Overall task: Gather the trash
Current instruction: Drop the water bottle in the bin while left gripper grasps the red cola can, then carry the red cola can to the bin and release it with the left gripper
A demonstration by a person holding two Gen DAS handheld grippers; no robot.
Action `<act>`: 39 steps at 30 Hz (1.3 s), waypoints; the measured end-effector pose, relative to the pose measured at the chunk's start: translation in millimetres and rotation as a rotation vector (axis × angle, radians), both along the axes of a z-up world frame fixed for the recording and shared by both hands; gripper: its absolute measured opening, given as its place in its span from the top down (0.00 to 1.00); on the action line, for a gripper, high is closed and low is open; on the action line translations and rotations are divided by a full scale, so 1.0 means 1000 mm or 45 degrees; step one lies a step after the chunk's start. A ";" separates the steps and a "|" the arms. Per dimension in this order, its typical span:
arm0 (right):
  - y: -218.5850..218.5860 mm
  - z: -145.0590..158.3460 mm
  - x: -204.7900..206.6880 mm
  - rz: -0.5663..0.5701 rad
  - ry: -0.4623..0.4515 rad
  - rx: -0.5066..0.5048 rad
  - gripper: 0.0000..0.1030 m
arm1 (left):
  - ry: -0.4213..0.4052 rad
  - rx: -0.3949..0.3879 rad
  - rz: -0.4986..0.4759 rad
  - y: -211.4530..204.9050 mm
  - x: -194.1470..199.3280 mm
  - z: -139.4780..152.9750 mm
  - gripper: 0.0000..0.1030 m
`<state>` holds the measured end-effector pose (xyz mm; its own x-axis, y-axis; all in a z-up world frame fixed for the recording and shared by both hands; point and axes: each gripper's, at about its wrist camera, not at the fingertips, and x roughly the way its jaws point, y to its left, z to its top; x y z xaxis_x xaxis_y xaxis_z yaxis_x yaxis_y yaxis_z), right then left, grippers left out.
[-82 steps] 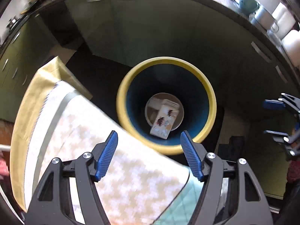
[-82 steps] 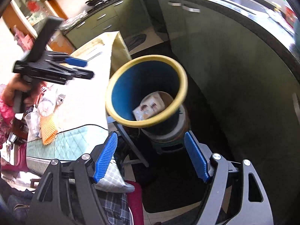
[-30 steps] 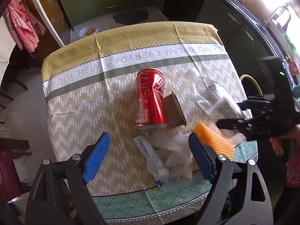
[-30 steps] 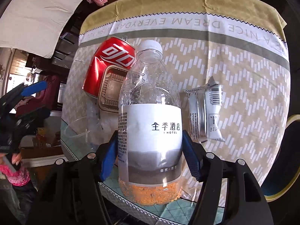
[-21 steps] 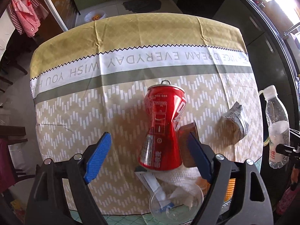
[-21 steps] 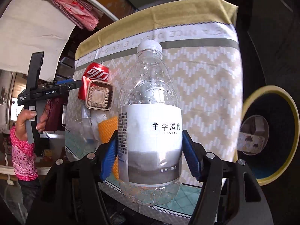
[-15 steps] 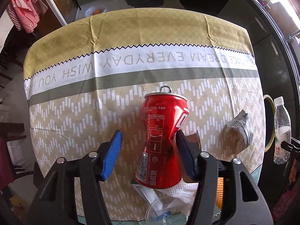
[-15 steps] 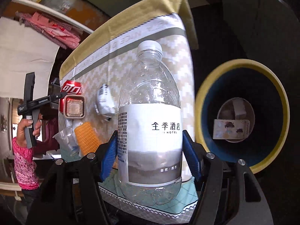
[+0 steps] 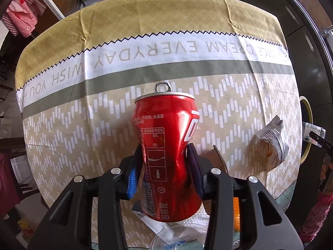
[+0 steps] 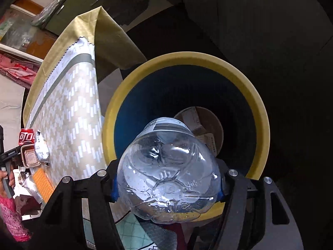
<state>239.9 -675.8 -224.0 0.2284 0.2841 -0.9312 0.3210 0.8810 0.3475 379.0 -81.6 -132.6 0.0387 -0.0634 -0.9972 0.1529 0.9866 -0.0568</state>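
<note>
Clamping a clear plastic bottle (image 10: pixel 168 175), my right hand-held gripper (image 10: pixel 167 187) hung over the yellow-rimmed bin (image 10: pixel 258 104), cardboard already lying at its bottom. My left hand-held gripper (image 9: pixel 166 166) had just been closing and pressed both pads on the dented red can (image 9: pixel 168 145) on the surface (image 9: pixel 62 129). Left beyond it: a crumpled wrapper (image 9: pixel 272 143), a clear cup (image 9: pixel 179 237), other scraps. A second earlier, bottle and can both lay on the cloth.

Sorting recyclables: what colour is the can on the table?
Red with white lettering; the can shows best in the left wrist view.
</note>
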 end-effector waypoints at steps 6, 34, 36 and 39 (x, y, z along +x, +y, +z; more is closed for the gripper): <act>-0.012 -0.006 0.001 -0.016 -0.032 -0.145 0.25 | -0.046 0.002 -0.017 0.003 -0.002 0.019 0.62; -0.040 0.031 -0.171 -0.123 -0.362 0.201 0.25 | -0.269 -0.145 -0.548 -0.187 -0.061 0.134 0.64; -0.047 0.032 -0.185 -0.140 -0.368 0.196 0.25 | -0.247 -0.176 -0.638 -0.231 -0.069 0.126 0.64; -0.057 0.032 -0.206 -0.169 -0.371 0.190 0.25 | -0.209 -0.203 -0.747 -0.297 -0.078 0.104 0.64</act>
<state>33.9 -733.0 -192.2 0.5225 0.3622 -0.7719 0.2976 0.7709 0.5632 301.3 -378.7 -28.7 0.1040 -0.2677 -0.9579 0.6854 0.7172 -0.1260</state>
